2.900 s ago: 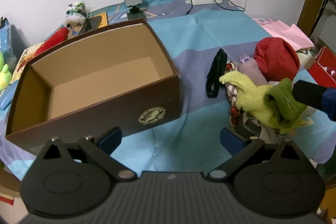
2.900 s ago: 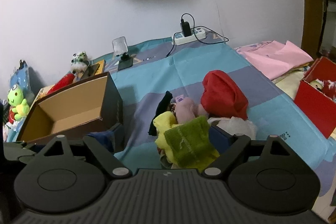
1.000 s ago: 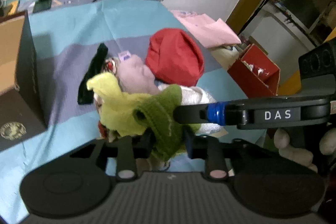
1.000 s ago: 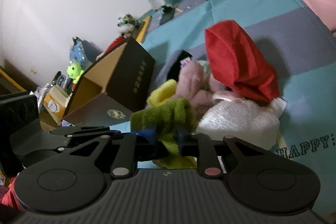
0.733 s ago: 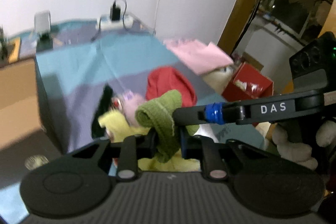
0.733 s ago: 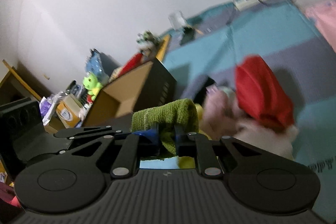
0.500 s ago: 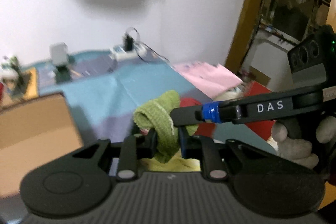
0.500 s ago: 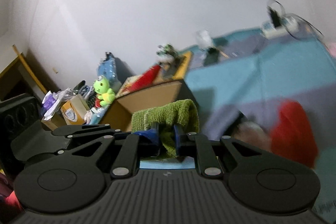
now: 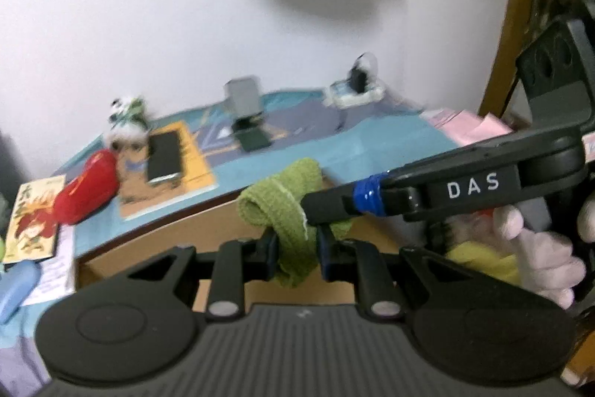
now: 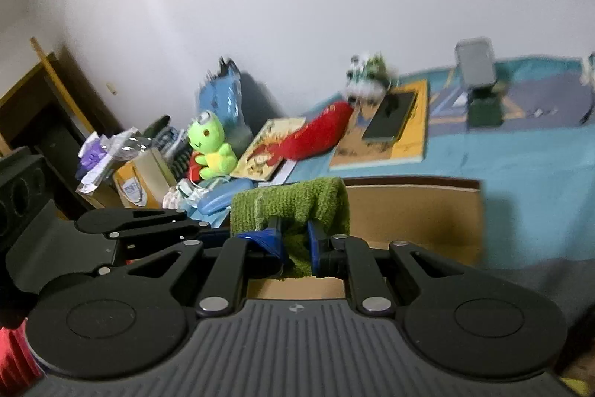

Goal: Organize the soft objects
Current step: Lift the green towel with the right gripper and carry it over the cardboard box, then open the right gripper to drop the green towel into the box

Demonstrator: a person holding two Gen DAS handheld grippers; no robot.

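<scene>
Both grippers are shut on one green knitted cloth [image 9: 290, 211], held in the air over the open cardboard box [image 9: 208, 233]. My left gripper [image 9: 295, 253] pinches its lower end. My right gripper [image 10: 295, 248] pinches the same cloth [image 10: 297, 203], with the box [image 10: 416, 214] behind it. The right gripper's black fingers [image 9: 334, 203] reach in from the right in the left wrist view. A yellow cloth [image 9: 479, 259] hangs low at the right, partly hidden.
On the blue bedspread behind the box lie a red plush [image 9: 85, 192], a phone on a yellow book [image 9: 163, 159], a small panda toy [image 9: 126, 114] and a power strip [image 9: 353, 92]. A green frog plush [image 10: 210, 147] and clutter sit at the left.
Both grippers have lifted the green cloth off the pile and swung it left, from beside the red hat to above the cardboard box.
</scene>
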